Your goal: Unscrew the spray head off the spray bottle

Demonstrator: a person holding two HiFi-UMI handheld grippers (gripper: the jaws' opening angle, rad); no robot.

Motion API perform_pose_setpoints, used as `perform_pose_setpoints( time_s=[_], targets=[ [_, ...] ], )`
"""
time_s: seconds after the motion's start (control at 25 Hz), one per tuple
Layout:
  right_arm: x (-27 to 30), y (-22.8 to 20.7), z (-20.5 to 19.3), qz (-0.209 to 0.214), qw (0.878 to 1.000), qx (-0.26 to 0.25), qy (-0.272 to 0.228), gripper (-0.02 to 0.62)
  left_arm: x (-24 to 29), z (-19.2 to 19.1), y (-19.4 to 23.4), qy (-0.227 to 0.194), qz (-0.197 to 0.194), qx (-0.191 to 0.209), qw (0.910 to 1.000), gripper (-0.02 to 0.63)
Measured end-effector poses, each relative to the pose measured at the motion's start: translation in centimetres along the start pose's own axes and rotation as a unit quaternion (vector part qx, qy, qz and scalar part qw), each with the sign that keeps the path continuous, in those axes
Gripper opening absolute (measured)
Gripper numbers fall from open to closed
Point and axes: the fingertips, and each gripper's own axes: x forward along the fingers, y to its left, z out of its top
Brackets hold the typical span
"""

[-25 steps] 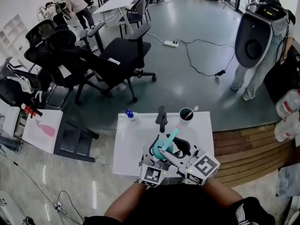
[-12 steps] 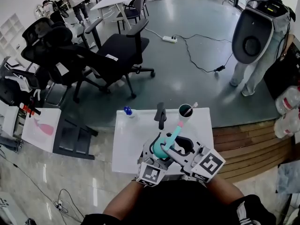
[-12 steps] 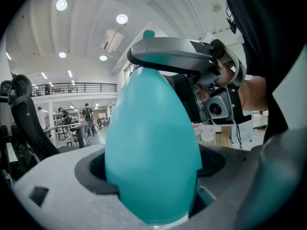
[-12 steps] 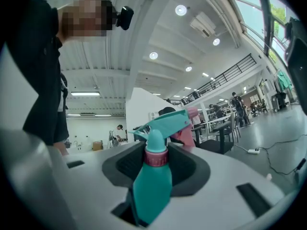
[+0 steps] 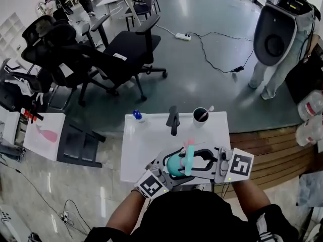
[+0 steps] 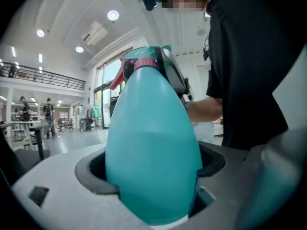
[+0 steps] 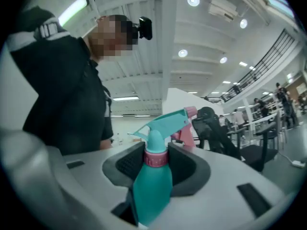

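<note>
Hands worked close to the person's chest: left gripper clamped round the teal spray bottle, right gripper just closed onto the pink collar under the spray head, above the white table. Unscrewing seemed barely begun; next, I'd guess, a collar twist against that steady hold.

That spray bottle is smooth teal plastic with a soft sheen off the ceiling lights, and up top there's a finely ribbed pink plastic collar under the moulded teal plastic spray head. The left gripper reads as matt grey plastic, faintly grainy, with a darker, rubbery-looking lining at the jaws. Beyond it, the white table is smooth and lightly glossy, the grey floor polished enough to throw reflections, and the decking is plain wooden planks.
</note>
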Motion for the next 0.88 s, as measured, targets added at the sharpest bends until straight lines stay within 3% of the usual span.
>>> perform_pose_setpoints(
  time_s=[0.2,0.32,0.4,0.48,0.52,0.64,0.72,0.88],
  targets=[
    [-1.0,2.9,1.1,0.135,0.991,0.009,0.020,0.152,0.4,3.1,-3.3,-0.037,-0.091,-0.022,0.9949,0.462],
    [-0.8,3.0,1.7,0.154,0.988,0.012,0.002,0.160,0.5,3.9,-3.4,-0.055,-0.092,-0.040,0.9934,0.462],
    [-0.3,1.8,1.8,0.112,0.994,0.012,-0.016,0.172,0.5,3.5,-1.6,-0.054,-0.041,-0.057,0.9960,0.462],
    [0.1,-0.1,1.4,0.046,0.998,0.021,-0.030,0.247,0.3,1.7,0.9,-0.023,0.032,-0.051,0.9979,0.463],
    [0.1,-1.1,1.0,0.009,0.999,0.024,-0.035,0.250,0.0,0.6,2.3,-0.001,0.071,-0.039,0.9967,0.462],
    [-0.8,-4.2,-0.2,-0.103,0.993,0.029,-0.050,0.253,-1.3,-1.8,6.2,0.048,0.190,-0.037,0.9799,0.462],
    [-1.2,-5.5,-0.5,-0.161,0.985,0.041,-0.055,0.250,-2.2,-2.6,8.0,0.068,0.248,-0.040,0.9656,0.462],
    [-1.0,-6.1,-0.7,-0.217,0.974,0.043,-0.049,0.229,-2.7,-4.4,8.9,0.103,0.301,-0.033,0.9475,0.462]
  ],
)
